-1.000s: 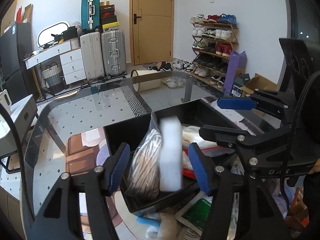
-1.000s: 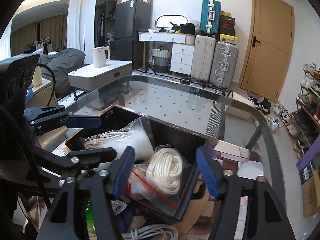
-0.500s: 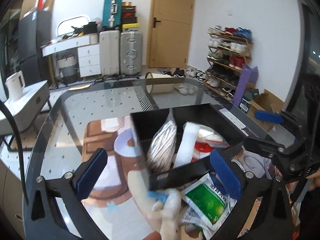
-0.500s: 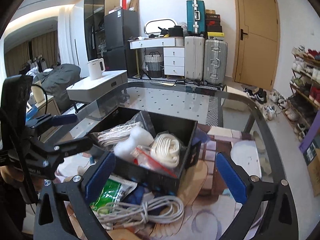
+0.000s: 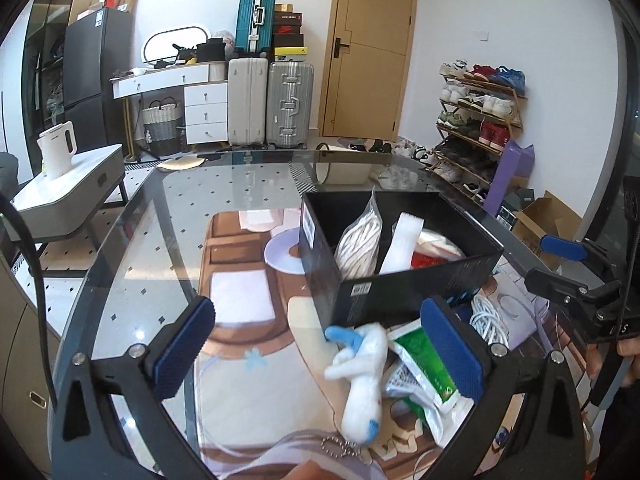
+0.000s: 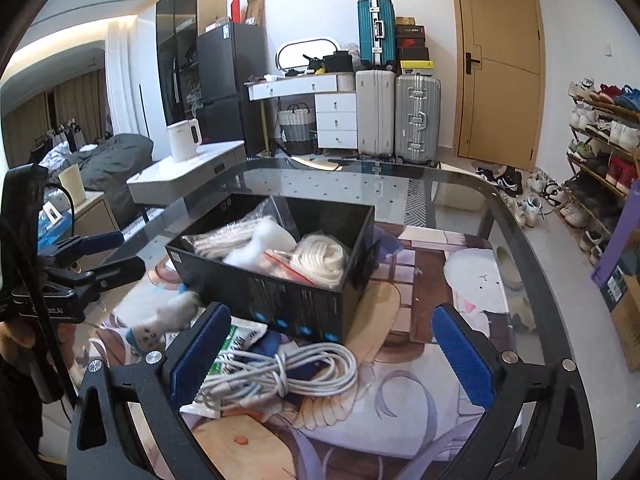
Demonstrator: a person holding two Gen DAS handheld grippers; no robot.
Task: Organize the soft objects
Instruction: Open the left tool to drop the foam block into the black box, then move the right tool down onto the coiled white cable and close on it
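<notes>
A glass-topped table (image 6: 472,196) carries a black cardboard box (image 6: 288,300), with a coiled white cable (image 6: 288,372) nearer the claw.

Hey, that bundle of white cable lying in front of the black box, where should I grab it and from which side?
Grip the white cable bundle across its middle, where a wrap of cable cinches the loops. Come from above with the open right gripper, whose fingers already flank it; the loose end loops would likely slip.
</notes>
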